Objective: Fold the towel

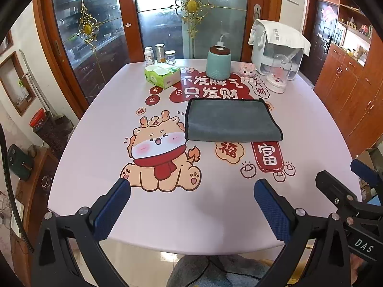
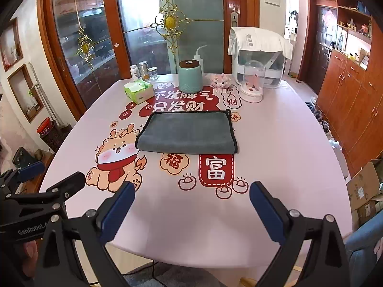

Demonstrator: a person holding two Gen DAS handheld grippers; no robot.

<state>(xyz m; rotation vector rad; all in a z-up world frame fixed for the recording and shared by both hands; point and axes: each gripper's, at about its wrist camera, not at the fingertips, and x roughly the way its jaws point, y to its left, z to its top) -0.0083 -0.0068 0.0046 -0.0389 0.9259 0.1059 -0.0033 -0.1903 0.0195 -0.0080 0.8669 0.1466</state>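
A grey towel (image 1: 229, 120) with a dark border lies flat in a rectangle on the middle of the printed table; it also shows in the right wrist view (image 2: 189, 132). My left gripper (image 1: 191, 186) is open and empty, over the near part of the table, well short of the towel. My right gripper (image 2: 191, 189) is open and empty, also near the front edge and apart from the towel. The right gripper (image 1: 347, 174) shows at the right edge of the left wrist view, and the left gripper (image 2: 50, 172) shows at the left edge of the right wrist view.
At the far side of the table (image 1: 95, 167) stand a green tissue box (image 1: 162, 75), a teal jar (image 1: 218, 63), several small jars (image 1: 159, 53), a glass dome (image 1: 278, 74) and a white appliance under a cloth (image 1: 277, 45). Wooden cabinets (image 2: 354, 100) stand on the right.
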